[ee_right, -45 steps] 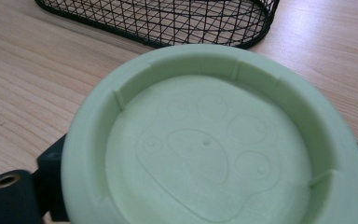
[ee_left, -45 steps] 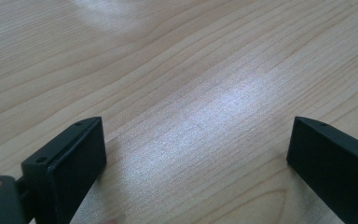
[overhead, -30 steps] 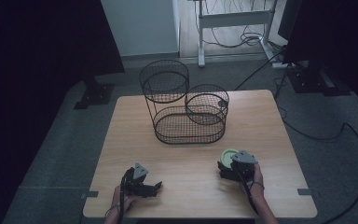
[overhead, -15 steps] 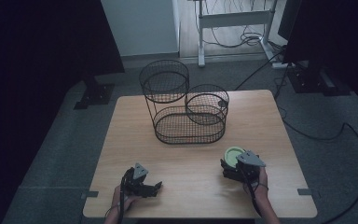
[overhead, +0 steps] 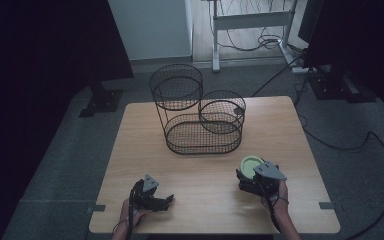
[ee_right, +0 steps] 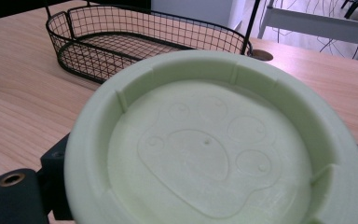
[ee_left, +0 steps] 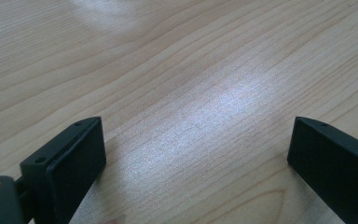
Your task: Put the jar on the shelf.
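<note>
A pale green round dish [ee_right: 214,144] with a paw print moulded in its floor sits between the jaws of my right gripper [overhead: 252,180], which is shut on it near the table's front right. From above, the green dish [overhead: 250,164] pokes out ahead of that gripper. My left gripper [overhead: 166,202] rests at the front left of the wooden table [overhead: 140,140]; its jaws stand wide apart over bare wood, holding nothing. A black wire basket stand [overhead: 200,135] with a long low tray and two raised round baskets occupies the table's middle back.
The low wire tray [ee_right: 121,46] lies just beyond the dish in the right gripper view. Off the table are a dark stand at the left, a white desk frame with cables behind, and a cable on the floor at the right.
My right gripper with the green dish has shifted a little toward the front right of the table. The left gripper has stayed where it was.
</note>
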A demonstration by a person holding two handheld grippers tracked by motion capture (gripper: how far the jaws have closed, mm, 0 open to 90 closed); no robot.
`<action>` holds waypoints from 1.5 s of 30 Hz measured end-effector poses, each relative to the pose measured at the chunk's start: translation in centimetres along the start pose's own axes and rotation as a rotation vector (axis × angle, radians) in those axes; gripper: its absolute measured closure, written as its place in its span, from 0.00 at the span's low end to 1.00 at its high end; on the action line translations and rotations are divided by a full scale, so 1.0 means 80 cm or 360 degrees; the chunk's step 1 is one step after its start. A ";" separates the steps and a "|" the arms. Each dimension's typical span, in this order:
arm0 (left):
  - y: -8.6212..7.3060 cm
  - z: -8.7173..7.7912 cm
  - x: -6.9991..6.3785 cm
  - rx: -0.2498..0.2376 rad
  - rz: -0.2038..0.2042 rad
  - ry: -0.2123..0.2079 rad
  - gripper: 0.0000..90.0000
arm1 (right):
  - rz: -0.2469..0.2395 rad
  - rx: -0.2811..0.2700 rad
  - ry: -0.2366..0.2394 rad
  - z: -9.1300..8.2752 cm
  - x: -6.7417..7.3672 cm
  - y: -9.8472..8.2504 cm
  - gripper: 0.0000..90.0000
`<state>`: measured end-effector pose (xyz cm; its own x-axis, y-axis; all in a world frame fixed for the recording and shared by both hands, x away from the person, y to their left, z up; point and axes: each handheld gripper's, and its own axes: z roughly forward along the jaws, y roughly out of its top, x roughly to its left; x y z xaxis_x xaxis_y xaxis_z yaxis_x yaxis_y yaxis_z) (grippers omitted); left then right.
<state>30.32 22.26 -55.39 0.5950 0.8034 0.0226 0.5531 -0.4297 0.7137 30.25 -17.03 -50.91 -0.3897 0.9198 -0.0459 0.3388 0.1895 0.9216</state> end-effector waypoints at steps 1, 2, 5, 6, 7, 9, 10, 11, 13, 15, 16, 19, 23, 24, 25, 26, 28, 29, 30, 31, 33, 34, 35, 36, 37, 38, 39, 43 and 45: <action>0.000 0.000 0.000 0.0000 0.0001 0.0001 0.04 | 0.0000 -0.0003 0.0002 -0.001 0.001 0.001 0.12; 0.000 0.000 0.000 0.0000 0.0003 0.0003 0.04 | -0.0004 -0.0009 0.0004 -0.001 0.002 0.002 0.12; 0.000 0.000 0.000 0.0000 0.0003 0.0003 0.04 | -0.0023 -0.0017 -0.0005 -0.002 0.004 0.006 0.12; 0.000 0.000 0.000 0.0000 0.0003 0.0003 0.04 | -0.0033 -0.0014 -0.0014 -0.002 0.006 0.007 0.12; 0.000 0.000 0.000 0.0000 0.0003 0.0003 0.04 | -0.0040 -0.0015 -0.0020 -0.002 0.007 0.008 0.12; 0.000 0.000 0.000 0.0000 0.0003 0.0003 0.04 | -0.0040 -0.0019 -0.0014 -0.002 0.008 0.010 0.12; 0.000 0.000 0.000 0.0001 0.0004 0.0003 0.04 | -0.0043 -0.0020 -0.0013 -0.002 0.009 0.011 0.12; 0.000 0.000 0.000 0.0000 0.0003 0.0004 0.04 | -0.0047 -0.0022 -0.0012 -0.002 0.010 0.013 0.12; 0.000 0.000 0.000 0.0000 0.0004 0.0004 0.04 | -0.0052 -0.0025 -0.0007 -0.001 0.013 0.016 0.12; 0.000 0.000 0.000 0.0000 0.0004 0.0005 0.04 | -0.0059 -0.0029 0.0003 -0.001 0.017 0.019 0.12; 0.000 0.000 0.000 0.0000 0.0005 0.0005 0.04 | -0.0064 -0.0029 0.0011 -0.001 0.019 0.020 0.12; 0.000 0.000 -0.001 -0.0002 0.0008 0.0007 0.04 | -0.0079 -0.0015 0.0038 0.001 0.025 0.024 0.12; 0.000 0.000 -0.001 0.0000 0.0007 0.0007 0.04 | -0.0086 0.0000 0.0067 0.008 0.032 0.028 0.12; 0.000 0.000 -0.001 0.0000 0.0006 0.0006 0.04 | -0.0084 0.0001 0.0075 0.009 0.033 0.030 0.12; 0.000 0.000 -0.001 0.0000 0.0006 0.0006 0.04 | -0.0084 0.0001 0.0075 0.009 0.033 0.030 0.12; 0.000 0.000 0.000 0.0000 0.0005 0.0005 0.04 | -0.0078 0.0002 0.0085 0.013 0.036 0.033 0.12; 0.000 0.000 0.000 0.0000 0.0004 0.0004 0.04 | -0.0071 0.0001 0.0097 0.017 0.039 0.037 0.12; 0.000 0.000 0.000 -0.0001 0.0003 0.0004 0.04 | -0.0074 -0.0001 0.0100 0.019 0.040 0.038 0.12; 0.000 0.000 0.000 -0.0001 0.0003 0.0004 0.04 | -0.0077 0.0001 0.0103 0.022 0.042 0.041 0.12; 0.000 0.000 0.000 -0.0001 0.0003 0.0004 0.04 | -0.0077 0.0001 0.0103 0.022 0.042 0.041 0.12; 0.000 0.000 0.000 -0.0001 0.0002 0.0004 0.04 | -0.0087 0.0000 0.0110 0.026 0.047 0.046 0.12; 0.000 0.000 0.000 -0.0001 0.0001 0.0003 0.04 | -0.0087 -0.0003 0.0114 0.027 0.048 0.048 0.12; 0.000 0.000 0.000 -0.0002 0.0000 0.0002 0.04 | -0.0086 -0.0006 0.0117 0.029 0.050 0.050 0.12; 0.000 0.000 0.000 0.0001 0.0004 0.0002 0.04 | -0.0088 -0.0010 0.0120 0.030 0.051 0.052 0.12; 0.000 0.000 0.000 0.0001 0.0004 0.0002 0.04 | -0.0090 -0.0013 0.0122 0.031 0.053 0.054 0.12; 0.000 0.000 0.000 -0.0001 0.0003 0.0003 0.04 | -0.0089 -0.0016 0.0122 0.032 0.053 0.056 0.12; 0.000 0.000 0.000 -0.0001 0.0002 0.0004 0.04 | -0.0089 -0.0017 0.0123 0.034 0.055 0.058 0.12; 0.000 0.000 0.000 0.0000 0.0003 0.0003 0.04 | -0.0078 -0.0016 0.0121 0.040 0.058 0.065 0.12; 0.000 0.000 0.000 -0.0001 0.0004 0.0004 0.04 | -0.0076 -0.0010 0.0119 0.043 0.059 0.067 0.12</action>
<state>30.30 22.24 -55.38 0.5950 0.8033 0.0260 0.5513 -0.4314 0.7141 33.18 -10.53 -47.50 -0.4684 0.8814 -0.0610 0.3128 0.2301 0.9215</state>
